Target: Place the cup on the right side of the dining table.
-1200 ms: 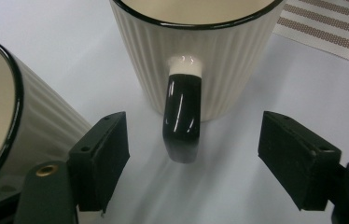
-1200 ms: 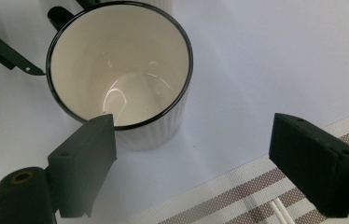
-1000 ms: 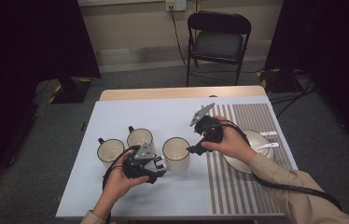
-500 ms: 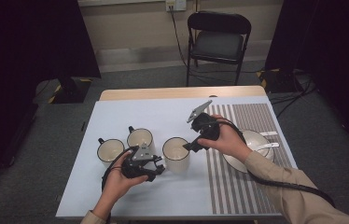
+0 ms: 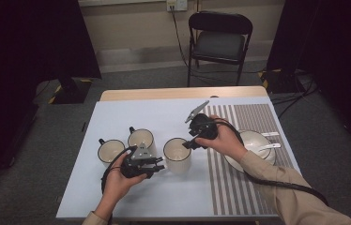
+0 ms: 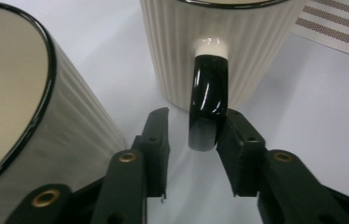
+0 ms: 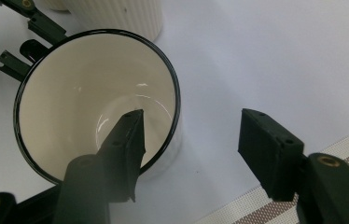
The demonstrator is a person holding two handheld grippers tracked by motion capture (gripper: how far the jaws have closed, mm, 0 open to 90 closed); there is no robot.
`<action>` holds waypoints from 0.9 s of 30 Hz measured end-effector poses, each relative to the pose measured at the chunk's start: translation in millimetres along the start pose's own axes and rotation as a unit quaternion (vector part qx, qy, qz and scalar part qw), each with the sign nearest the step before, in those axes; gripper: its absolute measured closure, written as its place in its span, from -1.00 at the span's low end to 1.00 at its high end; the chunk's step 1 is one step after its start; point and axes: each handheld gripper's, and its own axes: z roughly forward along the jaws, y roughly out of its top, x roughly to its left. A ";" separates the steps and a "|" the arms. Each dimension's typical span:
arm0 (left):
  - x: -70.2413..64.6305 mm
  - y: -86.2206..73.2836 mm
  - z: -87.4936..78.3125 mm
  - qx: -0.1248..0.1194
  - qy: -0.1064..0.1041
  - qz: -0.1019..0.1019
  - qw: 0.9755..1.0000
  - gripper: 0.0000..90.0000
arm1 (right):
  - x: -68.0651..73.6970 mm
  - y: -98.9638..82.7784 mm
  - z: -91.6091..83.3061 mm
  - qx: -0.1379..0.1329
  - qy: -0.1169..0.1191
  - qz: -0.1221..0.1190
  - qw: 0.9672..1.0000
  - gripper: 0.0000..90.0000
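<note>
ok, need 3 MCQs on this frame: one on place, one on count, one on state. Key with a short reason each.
1. Where is the left gripper working?
A. at the handle of the right-hand mug
B. at the bowl
C. at the chair

2. How many mugs stand on the table?
A. two
B. three
C. five

3. How does the right gripper stand at the mug rim?
A. clamped shut on it
B. open, one jaw inside and one outside
C. far off it

Key:
1 A: the black handle of the right-hand mug lies between its jaws, which have just been closing.
2 B: three cream mugs sit in a cluster.
3 B: the jaws straddle the wall with a gap, having just been closing.
</note>
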 end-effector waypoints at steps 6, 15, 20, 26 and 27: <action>-1.5 1.6 0.6 0.001 -0.008 0.003 1.000 0.66 | -0.3 2.0 3.0 0.011 0.005 0.007 1.000 0.03; -3.8 3.7 0.1 0.007 0.002 -0.009 1.000 0.71 | 4.7 7.6 11.3 0.031 0.010 0.021 0.999 0.42; -6.2 7.0 -1.3 0.009 0.000 -0.008 1.000 0.72 | 5.6 9.3 13.8 0.036 0.007 0.019 0.999 0.58; -8.1 12.5 -3.3 0.005 -0.002 -0.004 1.000 0.72 | 5.2 7.0 16.4 0.044 0.013 0.028 0.999 0.72; -8.7 13.6 -3.7 0.007 0.000 -0.003 1.000 0.73 | 5.4 6.7 16.8 0.045 0.012 0.026 0.999 0.73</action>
